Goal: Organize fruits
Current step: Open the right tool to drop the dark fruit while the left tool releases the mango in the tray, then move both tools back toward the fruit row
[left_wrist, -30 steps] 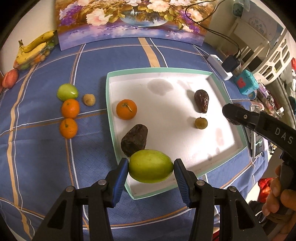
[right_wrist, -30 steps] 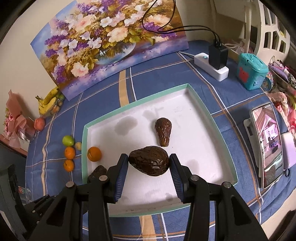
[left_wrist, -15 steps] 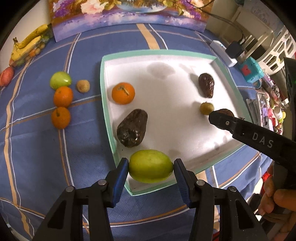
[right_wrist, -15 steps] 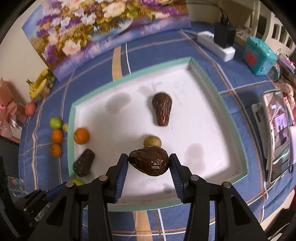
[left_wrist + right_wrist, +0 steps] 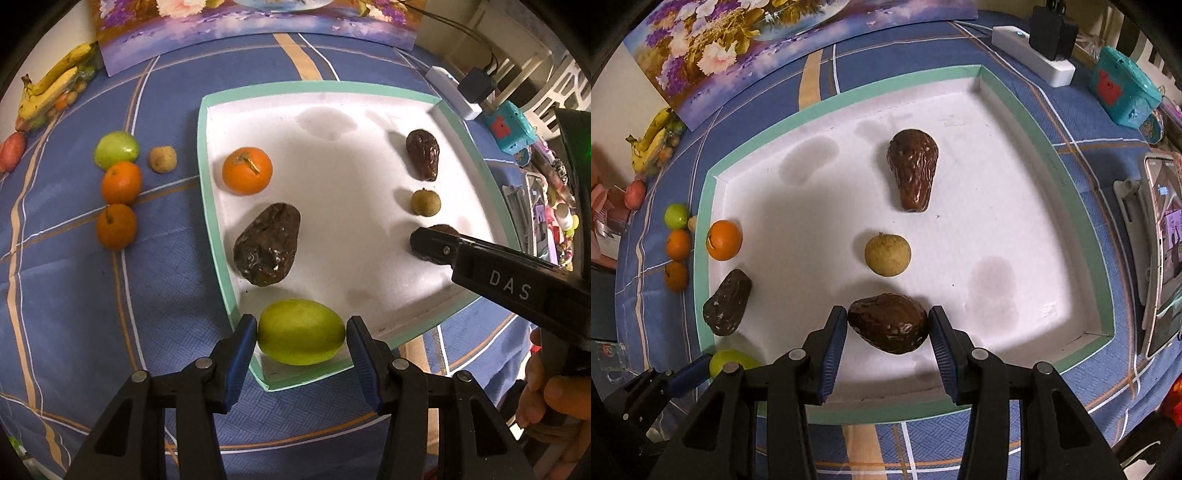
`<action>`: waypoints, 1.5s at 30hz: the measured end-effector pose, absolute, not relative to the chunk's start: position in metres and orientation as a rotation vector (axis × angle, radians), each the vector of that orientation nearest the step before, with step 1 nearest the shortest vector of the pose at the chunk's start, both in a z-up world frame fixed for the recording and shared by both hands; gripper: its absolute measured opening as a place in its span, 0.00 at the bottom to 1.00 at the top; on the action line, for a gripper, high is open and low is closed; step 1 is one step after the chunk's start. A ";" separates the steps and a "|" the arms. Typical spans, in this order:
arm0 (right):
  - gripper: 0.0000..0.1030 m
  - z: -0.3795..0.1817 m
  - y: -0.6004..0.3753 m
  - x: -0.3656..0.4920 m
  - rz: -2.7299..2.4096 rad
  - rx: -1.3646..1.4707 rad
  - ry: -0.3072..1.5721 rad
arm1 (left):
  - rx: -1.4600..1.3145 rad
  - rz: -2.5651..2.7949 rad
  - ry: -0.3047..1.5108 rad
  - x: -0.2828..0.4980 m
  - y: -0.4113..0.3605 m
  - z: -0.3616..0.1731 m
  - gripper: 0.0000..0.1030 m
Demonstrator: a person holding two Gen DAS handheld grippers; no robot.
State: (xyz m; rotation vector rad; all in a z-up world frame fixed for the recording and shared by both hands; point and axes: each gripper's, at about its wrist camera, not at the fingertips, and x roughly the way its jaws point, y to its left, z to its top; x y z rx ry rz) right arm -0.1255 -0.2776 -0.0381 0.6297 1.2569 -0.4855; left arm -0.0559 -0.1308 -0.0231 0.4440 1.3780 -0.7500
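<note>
Tray (image 5: 212, 206), white floor with mint-green rim, ahead of both sets of jaws; receiving place for the fruit, by judgement.

Left gripper (image 5: 301, 334): jaws closed part-way on green mango (image 5: 301, 332), pads touching both ends, held over the tray's near corner.

Right gripper (image 5: 887, 328): jaws closed part-way on dark brown avocado (image 5: 888, 326), low over the tray floor; whether it rests there cannot be told. Arm lettered "DAS" in the left view.

Second avocado (image 5: 913, 168), far ahead of the right jaws, in tray.

Third avocado (image 5: 266, 243), just ahead of the left jaws, in tray.

Orange (image 5: 246, 170), beyond it, in tray.

Longan-like round fruit (image 5: 887, 253), directly ahead of the right jaws, in tray.

Outstanding, on cloth left of the tray: green apple (image 5: 116, 148), two oranges (image 5: 121, 182), small brown fruit (image 5: 162, 158).

Progress, judged: four fruits set, two arriving, four left.
</note>
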 end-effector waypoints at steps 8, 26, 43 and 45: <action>0.47 -0.014 -0.275 -0.125 -0.502 0.592 1.197 | 0.356 -0.761 1.328 -0.043 -0.121 0.002 0.55; 0.47 -0.004 -0.267 -0.119 -0.494 0.552 1.173 | 0.046 -0.485 1.308 0.035 -0.041 0.022 0.59; 0.72 0.015 -0.245 -0.101 -0.443 0.469 1.110 | 0.008 -0.254 1.229 0.068 0.013 0.028 1.00; 0.73 0.015 -0.243 -0.099 -0.442 0.458 1.113 | 0.016 -0.253 1.225 0.069 0.012 0.028 1.00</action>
